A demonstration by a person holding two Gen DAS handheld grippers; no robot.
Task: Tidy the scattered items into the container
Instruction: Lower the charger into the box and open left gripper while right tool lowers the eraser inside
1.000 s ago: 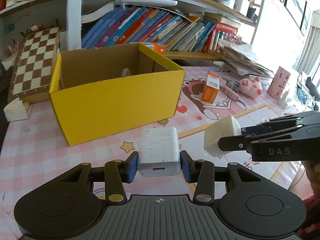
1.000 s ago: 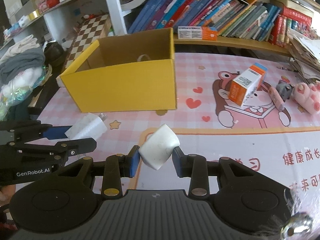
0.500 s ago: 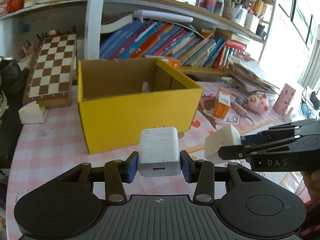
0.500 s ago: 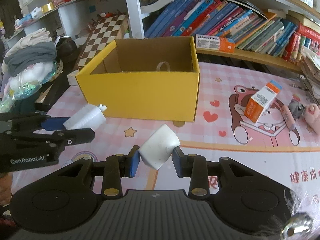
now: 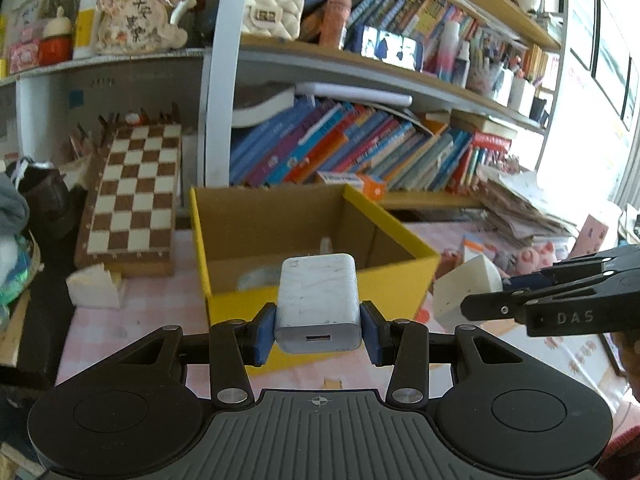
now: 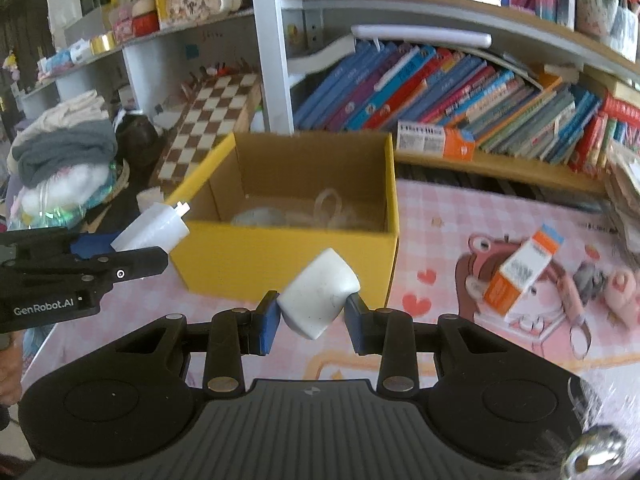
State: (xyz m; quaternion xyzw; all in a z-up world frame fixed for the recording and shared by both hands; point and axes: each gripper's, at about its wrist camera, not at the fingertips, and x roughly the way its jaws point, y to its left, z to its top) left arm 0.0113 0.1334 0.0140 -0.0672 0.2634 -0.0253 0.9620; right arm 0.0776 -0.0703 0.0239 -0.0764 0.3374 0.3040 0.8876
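Left wrist view showed our left gripper clamped on the flat sides of a hard white charger, near the yellow box. At right, our right gripper pinched a smooth white block near the box's front wall; both pieces looked light, stiff and likely slippery.

Left gripper at bottom centre, blue pads clamped on a white charger, USB port facing the camera. Behind it, mid-frame: open yellow box on the pink checked table, something pale inside, can't tell what. Right gripper enters from the right edge, holding a white block just beside the box's right corner. Chessboard leans at left; bookshelf fills the upper right.
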